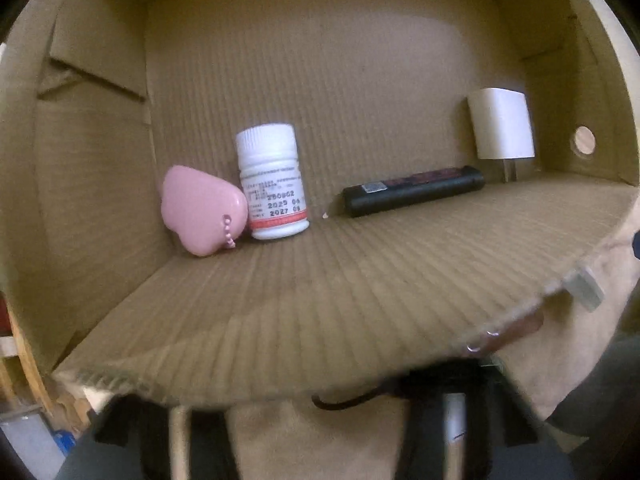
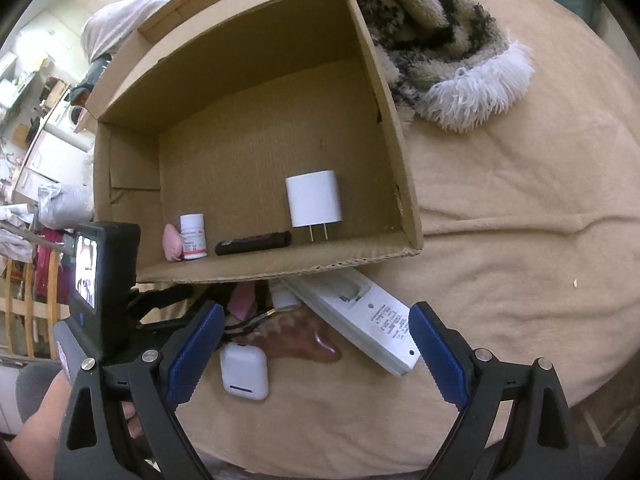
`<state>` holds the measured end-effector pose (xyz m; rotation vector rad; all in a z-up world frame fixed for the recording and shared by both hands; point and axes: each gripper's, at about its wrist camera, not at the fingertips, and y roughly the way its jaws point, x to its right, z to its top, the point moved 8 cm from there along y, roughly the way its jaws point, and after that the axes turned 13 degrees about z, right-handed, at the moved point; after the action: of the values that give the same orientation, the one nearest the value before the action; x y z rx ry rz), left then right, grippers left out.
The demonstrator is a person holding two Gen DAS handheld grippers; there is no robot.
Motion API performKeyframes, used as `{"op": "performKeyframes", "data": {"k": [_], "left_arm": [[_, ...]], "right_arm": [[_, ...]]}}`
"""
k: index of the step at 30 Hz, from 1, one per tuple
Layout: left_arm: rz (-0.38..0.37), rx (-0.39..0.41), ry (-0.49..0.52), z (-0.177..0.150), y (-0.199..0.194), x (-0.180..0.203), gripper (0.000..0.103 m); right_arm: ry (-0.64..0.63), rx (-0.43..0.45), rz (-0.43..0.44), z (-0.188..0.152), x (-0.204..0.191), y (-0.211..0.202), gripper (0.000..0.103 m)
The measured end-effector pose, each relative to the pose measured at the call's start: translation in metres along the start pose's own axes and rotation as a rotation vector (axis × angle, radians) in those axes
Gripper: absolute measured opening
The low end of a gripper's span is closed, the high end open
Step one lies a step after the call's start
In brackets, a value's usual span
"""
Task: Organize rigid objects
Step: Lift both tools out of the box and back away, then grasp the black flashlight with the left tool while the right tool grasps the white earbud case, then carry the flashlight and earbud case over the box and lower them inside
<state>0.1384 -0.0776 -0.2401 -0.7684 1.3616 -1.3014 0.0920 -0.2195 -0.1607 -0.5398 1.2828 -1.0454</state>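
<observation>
As we look along the left tool, its own fingers sit dark and blurred at the bottom edge, so we cannot tell whether they are parted or closed. Ahead lies the cardboard box [image 1: 320,280] on its side, its open mouth toward us. Against its back wall stand a pink heart charm [image 1: 200,210] touching an upright white pill bottle [image 1: 272,182]. Right of them a black lighter [image 1: 412,191] lies flat, its long axis running left to right. Farther right a white charger [image 1: 502,124] stands with its prongs pointing down.

From the right wrist view, our right gripper [image 2: 316,354] hovers low before the box [image 2: 256,128], its blue-padded fingers [image 2: 438,356] spread wide and holding nothing. The left gripper [image 2: 108,280] shows at the left, by the box mouth. Outside the box, on the tan blanket [image 2: 520,240], lie a white earbud case [image 2: 244,370], a white power strip [image 2: 360,320] angled toward lower right, and a brown scraper [image 2: 304,340]. A fuzzy patterned throw [image 2: 436,44] lies beyond the box.
</observation>
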Motion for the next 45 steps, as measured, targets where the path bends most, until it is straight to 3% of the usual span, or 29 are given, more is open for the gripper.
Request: {"op": "performKeyframes", "data": {"k": [3,10,12,14,17,23,25,28,30,34,38,45], "left_arm": [[-0.006,-0.003,-0.005,-0.007,-0.002,-0.002,0.018],[-0.039,-0.054,-0.132,-0.033,-0.015,-0.026,0.018],[-0.025,-0.048,-0.154,-0.039,-0.021,-0.033,0.018],[0.019,-0.026,-0.165,-0.042,-0.027,-0.04,0.018],[0.044,0.011,-0.2,-0.058,-0.043,-0.051,0.018],[0.042,-0.013,-0.237,-0.071,-0.038,-0.052,0.018],[0.036,-0.03,-0.245,-0.073,-0.033,-0.052,0.018],[0.037,-0.036,-0.254,-0.071,-0.028,-0.06,0.017],[0.042,-0.036,-0.261,-0.068,-0.023,-0.06,0.017],[0.037,-0.045,-0.284,-0.065,-0.018,-0.055,0.017],[0.023,-0.034,-0.335,-0.068,-0.021,-0.074,0.017],[0.005,0.069,-0.4,-0.076,-0.068,-0.091,0.017]], "right_arm": [[-0.005,-0.017,0.013,-0.002,-0.003,0.005,0.099],[0.04,-0.142,0.074,-0.024,-0.007,0.033,0.099],[0.047,-0.181,0.092,-0.033,-0.013,0.042,0.099],[0.025,-0.211,0.048,-0.041,-0.017,0.052,0.099],[-0.003,-0.29,0.045,-0.056,-0.03,0.073,0.086],[0.039,-0.343,0.076,-0.074,-0.04,0.104,0.084],[0.027,-0.338,0.06,-0.074,-0.041,0.108,0.081],[0.028,-0.303,0.029,-0.072,-0.036,0.107,0.049],[0.04,-0.289,0.043,-0.071,-0.033,0.101,0.045],[0.016,-0.221,0.027,-0.063,-0.023,0.077,0.043],[0.019,-0.164,0.041,-0.059,-0.015,0.056,0.043],[-0.063,-0.03,0.054,-0.044,-0.03,0.019,0.043]]}}
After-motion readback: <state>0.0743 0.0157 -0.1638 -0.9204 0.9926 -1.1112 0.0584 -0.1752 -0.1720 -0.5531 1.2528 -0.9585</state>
